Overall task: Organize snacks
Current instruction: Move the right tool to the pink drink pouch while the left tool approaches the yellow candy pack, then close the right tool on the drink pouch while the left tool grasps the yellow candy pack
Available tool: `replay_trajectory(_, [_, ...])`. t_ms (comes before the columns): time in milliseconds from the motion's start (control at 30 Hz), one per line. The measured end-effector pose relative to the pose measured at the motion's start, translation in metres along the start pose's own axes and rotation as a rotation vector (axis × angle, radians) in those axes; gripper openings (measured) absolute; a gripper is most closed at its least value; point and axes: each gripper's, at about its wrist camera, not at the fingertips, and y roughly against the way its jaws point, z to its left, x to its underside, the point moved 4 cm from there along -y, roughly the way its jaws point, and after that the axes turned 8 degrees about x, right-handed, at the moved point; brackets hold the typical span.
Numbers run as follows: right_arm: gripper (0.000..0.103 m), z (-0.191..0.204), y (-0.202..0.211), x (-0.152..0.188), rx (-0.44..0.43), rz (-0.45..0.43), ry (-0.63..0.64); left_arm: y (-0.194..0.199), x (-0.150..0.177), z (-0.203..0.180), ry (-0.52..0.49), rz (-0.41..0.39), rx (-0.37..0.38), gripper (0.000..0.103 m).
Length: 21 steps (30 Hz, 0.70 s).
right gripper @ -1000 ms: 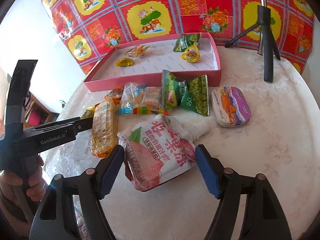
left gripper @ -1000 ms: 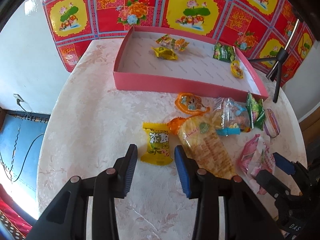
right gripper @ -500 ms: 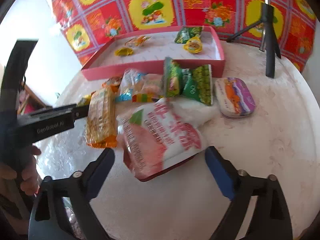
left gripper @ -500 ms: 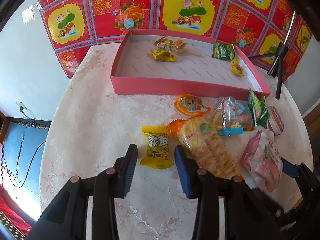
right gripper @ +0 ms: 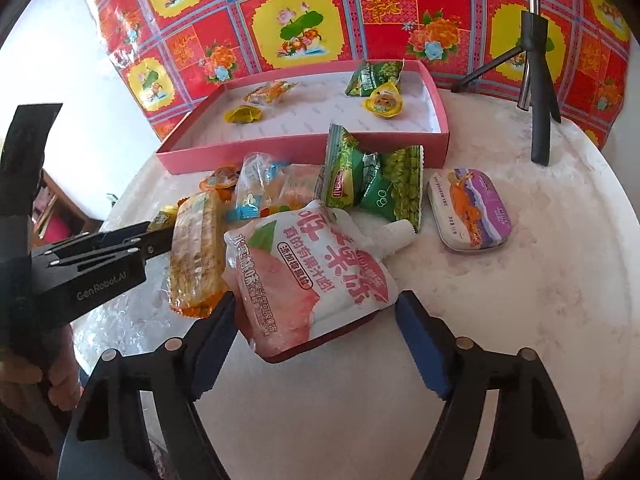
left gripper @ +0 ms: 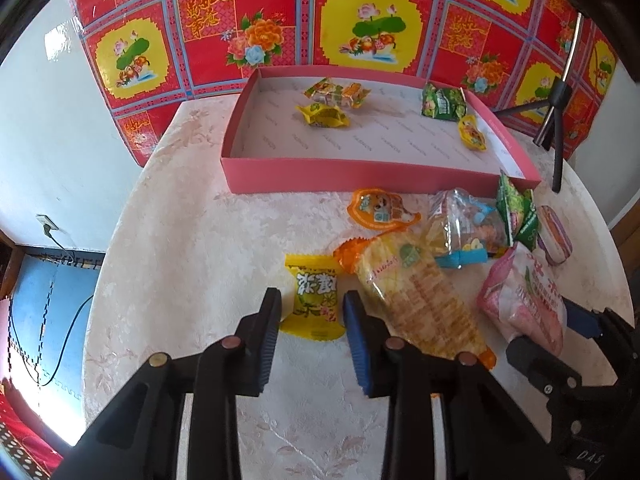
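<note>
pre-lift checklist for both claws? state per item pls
1. Left claw straddles the yellow candy packet: ok, packet lies between the pads while the jaws are closing.
2. Left pads pressing the packet: not ok, gaps show on both sides.
3. Right claw straddles the pink jelly pouch: ok, its jaws are closing too.
4. Right grip firm: cannot tell, one pad meets the pouch edge, the other stands clear.
5. Long cracker pack clear of the left claw: not ok, it lies right against the outside of one pad.
6. Pink box has bare floor for drops: ok.
</note>
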Motion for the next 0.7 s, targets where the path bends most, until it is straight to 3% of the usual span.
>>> replay_trajectory(700, [0.078,0.010,0.047,-0.005,-0.052,-0.112,0.057,0.059,-0.023,-0.012,0.001,-0.081,0.084,0.033])
